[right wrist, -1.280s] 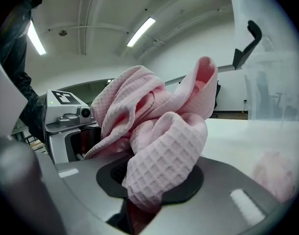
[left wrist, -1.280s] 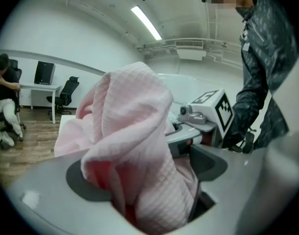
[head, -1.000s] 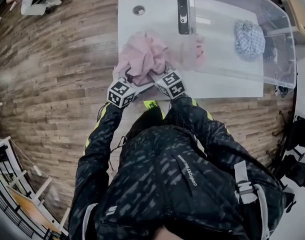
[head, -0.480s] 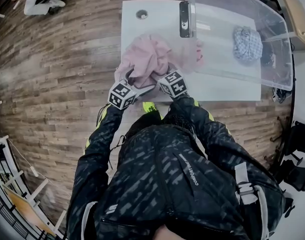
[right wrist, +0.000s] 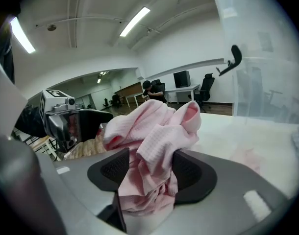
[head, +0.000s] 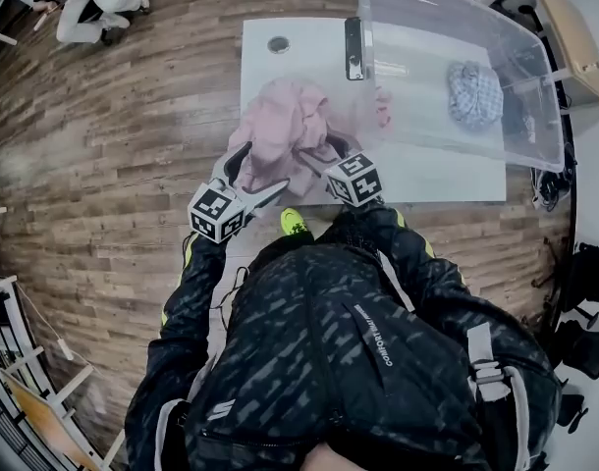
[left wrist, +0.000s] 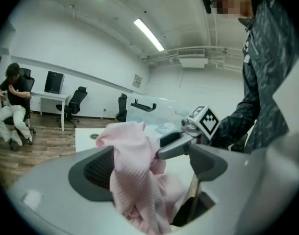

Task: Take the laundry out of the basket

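White table carries the clear plastic basket on its right side, with a blue checked cloth lying inside. The pink towel is bunched over the table, just outside the basket. My left gripper stands spread with the towel draped between its jaws. My right gripper has just been opening, and the towel sits loose between its pads.

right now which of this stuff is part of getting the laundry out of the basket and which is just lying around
Part of the job:
pink waffle-weave cloth
clear plastic basket
blue-and-white checked cloth inside it

Just lying about:
black office chairs
black monitor on the far desk
seated person at the back
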Demonstrator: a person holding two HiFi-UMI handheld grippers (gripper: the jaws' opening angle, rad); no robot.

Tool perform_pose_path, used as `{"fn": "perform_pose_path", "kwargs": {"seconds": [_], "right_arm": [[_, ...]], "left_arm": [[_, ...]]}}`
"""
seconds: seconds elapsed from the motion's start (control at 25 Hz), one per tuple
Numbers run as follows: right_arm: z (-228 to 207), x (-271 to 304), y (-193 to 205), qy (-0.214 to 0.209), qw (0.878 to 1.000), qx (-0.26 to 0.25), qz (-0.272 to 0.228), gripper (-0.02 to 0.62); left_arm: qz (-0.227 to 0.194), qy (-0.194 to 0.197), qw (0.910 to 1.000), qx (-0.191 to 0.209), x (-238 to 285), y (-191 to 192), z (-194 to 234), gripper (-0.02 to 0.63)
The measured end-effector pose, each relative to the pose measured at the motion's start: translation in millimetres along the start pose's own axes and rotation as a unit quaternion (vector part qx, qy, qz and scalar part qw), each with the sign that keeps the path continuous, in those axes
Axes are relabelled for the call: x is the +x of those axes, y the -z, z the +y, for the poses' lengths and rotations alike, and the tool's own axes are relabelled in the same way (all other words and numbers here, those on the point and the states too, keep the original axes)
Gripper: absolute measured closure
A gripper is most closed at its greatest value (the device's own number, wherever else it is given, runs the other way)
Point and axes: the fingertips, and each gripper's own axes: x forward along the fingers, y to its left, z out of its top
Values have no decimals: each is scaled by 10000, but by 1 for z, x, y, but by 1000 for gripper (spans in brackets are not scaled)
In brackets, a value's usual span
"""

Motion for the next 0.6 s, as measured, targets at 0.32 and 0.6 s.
{"fn": "perform_pose_path", "kwargs": {"seconds": [0.32,0.6], "right_arm": [[34,-69,-47,-25,9972,-280,-693,342],[63,-93,-105,-220,9880,-714,-1349,388]], "left_arm": [[-897,-72,9954,314,-29,-69,-11,275],[-1440,115,9856,881,-38,-130,-33,462]]}}
